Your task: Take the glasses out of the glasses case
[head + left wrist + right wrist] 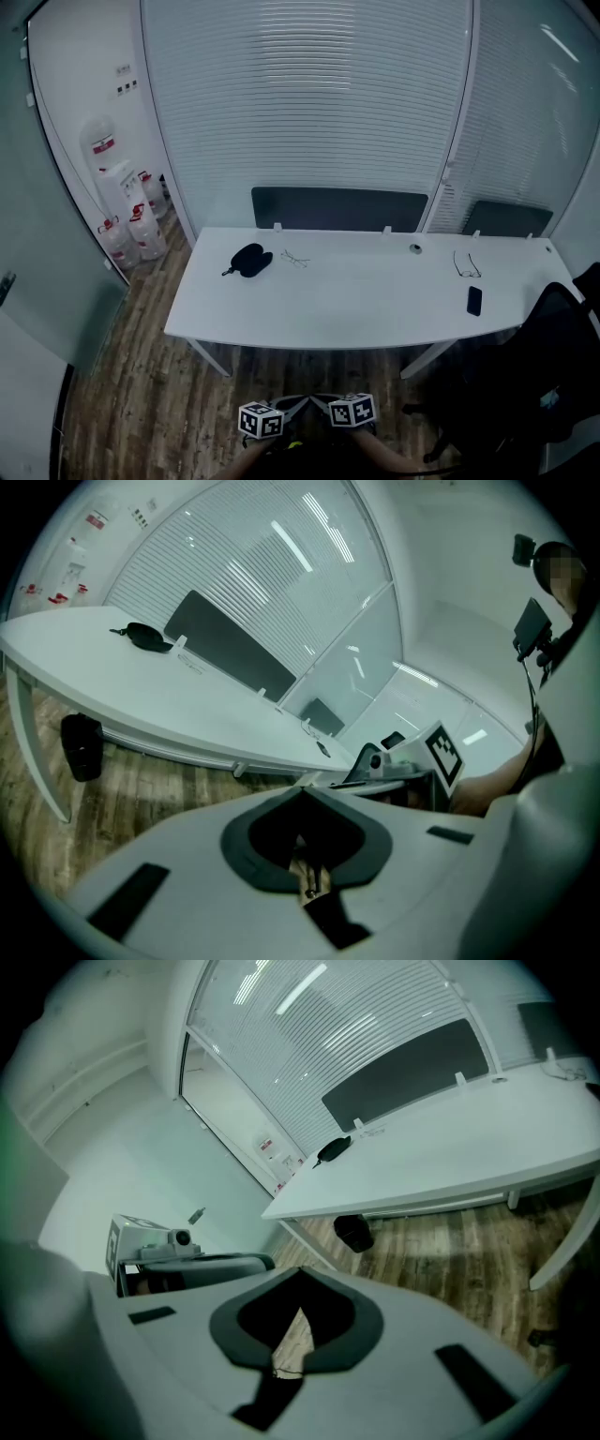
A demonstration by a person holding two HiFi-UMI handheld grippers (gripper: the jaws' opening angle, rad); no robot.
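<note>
The black glasses case (251, 260) lies shut on the left part of the white table (366, 309), with a thin-framed pair of glasses (294, 258) on the tabletop just to its right. Both grippers are low at the near edge of the head view, well short of the table. My left gripper (300, 401) and right gripper (319, 399) point at each other's tips, jaws shut and empty. The left gripper view shows its shut jaws (302, 787) and the case (145, 637) far off. In the right gripper view the jaws (300, 1272) are shut, the case (334, 1149) distant.
A second pair of glasses (466, 265) and a dark phone (474, 300) lie at the table's right end. A black office chair (553, 356) stands at the right. A black bin (353, 1233) sits under the table. Water bottles (131, 220) stand at the far left wall.
</note>
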